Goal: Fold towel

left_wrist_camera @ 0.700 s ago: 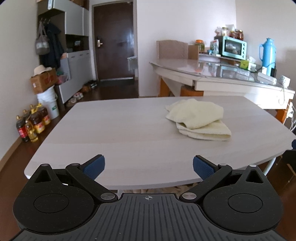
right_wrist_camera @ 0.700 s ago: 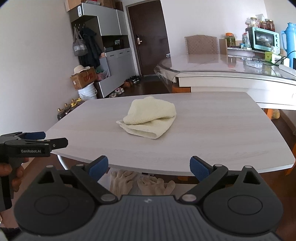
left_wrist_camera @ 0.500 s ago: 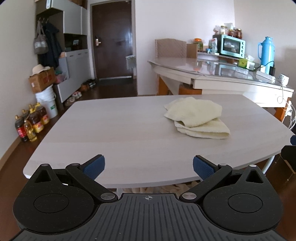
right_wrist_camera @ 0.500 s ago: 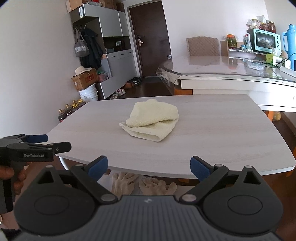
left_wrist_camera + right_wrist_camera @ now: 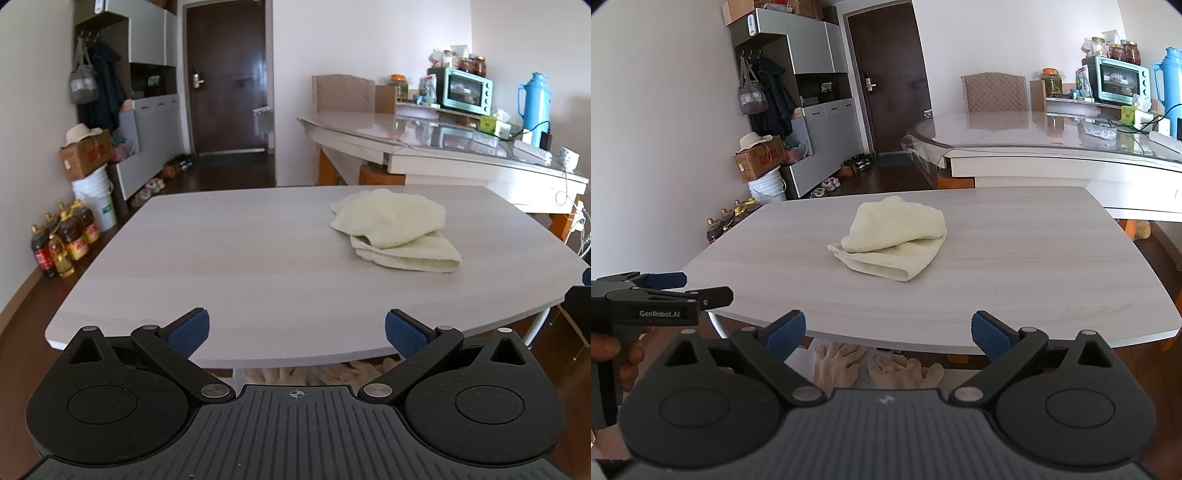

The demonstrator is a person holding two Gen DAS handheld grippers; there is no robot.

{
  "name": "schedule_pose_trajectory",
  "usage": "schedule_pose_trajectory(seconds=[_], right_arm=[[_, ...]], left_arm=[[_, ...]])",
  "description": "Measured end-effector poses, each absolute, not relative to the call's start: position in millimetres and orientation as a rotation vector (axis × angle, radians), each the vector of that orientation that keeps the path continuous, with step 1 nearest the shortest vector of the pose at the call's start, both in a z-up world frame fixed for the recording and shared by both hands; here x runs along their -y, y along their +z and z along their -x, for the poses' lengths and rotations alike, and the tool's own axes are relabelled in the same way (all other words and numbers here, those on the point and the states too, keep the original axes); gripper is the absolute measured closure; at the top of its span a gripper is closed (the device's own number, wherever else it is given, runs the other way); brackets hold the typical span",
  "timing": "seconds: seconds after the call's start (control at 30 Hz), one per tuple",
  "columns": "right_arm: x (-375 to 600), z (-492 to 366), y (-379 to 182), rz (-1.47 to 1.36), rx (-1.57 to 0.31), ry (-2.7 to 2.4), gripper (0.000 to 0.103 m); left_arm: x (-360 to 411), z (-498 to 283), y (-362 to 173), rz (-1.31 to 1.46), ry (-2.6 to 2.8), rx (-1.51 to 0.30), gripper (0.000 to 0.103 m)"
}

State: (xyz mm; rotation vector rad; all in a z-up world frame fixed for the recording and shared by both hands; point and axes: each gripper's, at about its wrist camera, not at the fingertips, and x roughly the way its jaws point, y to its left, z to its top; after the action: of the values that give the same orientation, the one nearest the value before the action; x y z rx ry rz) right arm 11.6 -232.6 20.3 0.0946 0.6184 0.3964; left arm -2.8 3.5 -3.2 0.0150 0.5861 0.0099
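Note:
A pale yellow towel (image 5: 391,229) lies in a loose crumpled heap on the light wood-grain table (image 5: 221,266), right of centre in the left wrist view and near the middle in the right wrist view (image 5: 894,240). My left gripper (image 5: 297,332) is open and empty at the table's near edge, well short of the towel. It also shows from the side in the right wrist view (image 5: 661,288). My right gripper (image 5: 888,332) is open and empty at the near edge, in front of the towel.
A glass-topped table (image 5: 1052,136) with a teal oven (image 5: 1119,79) and blue flask (image 5: 533,103) stands behind. Oil bottles (image 5: 61,240), a white bucket (image 5: 94,199) and a cabinet (image 5: 816,110) line the left wall. Cloths (image 5: 879,369) lie under the table.
Both grippers have moved slightly towards the table, so the towel looks a little nearer. Both stay open and empty. The towel has not moved.

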Motion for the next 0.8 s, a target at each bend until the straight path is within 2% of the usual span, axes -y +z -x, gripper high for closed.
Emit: schedule_pose_trajectory(seconds=[0.8], right_arm=[[233.0, -11.8, 18.3, -0.105, -0.625, 0.395, 0.005]], left_arm=[[-2.6, 4.8, -6.8, -0.009, 0.000, -0.590, 0.000]])
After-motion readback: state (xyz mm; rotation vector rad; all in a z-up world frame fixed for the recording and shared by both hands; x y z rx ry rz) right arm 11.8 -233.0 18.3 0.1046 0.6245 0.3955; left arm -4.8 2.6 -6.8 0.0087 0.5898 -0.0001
